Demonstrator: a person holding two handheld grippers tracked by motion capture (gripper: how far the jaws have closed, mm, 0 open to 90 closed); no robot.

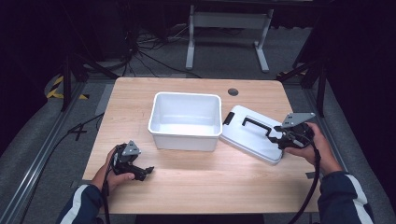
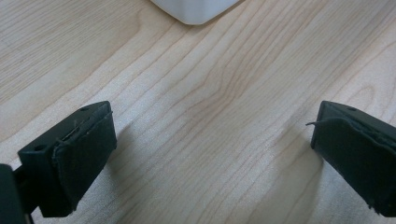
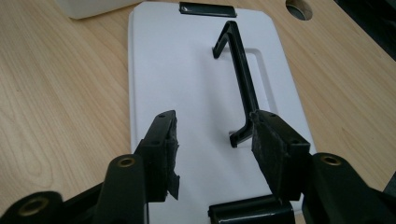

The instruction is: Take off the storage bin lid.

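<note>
A white tub (image 1: 186, 120) is sitting open-topped at the middle of the desk (image 1: 196, 186), toward its far edge, and its white lid (image 1: 250, 135) is lying flat just beside it, toward the right edge. The right gripper (image 3: 215, 135) is hovering over the lid with jaws apart — one pad touching the raised black handle (image 3: 240, 79). The left gripper (image 2: 210, 149) is resting near the front-left corner, jaws spread wide over bare wood.

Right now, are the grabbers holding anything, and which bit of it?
Nothing is held. The left gripper is open over bare table. The right gripper is open over the white lid, one of its jaws beside the lid's black handle.
</note>
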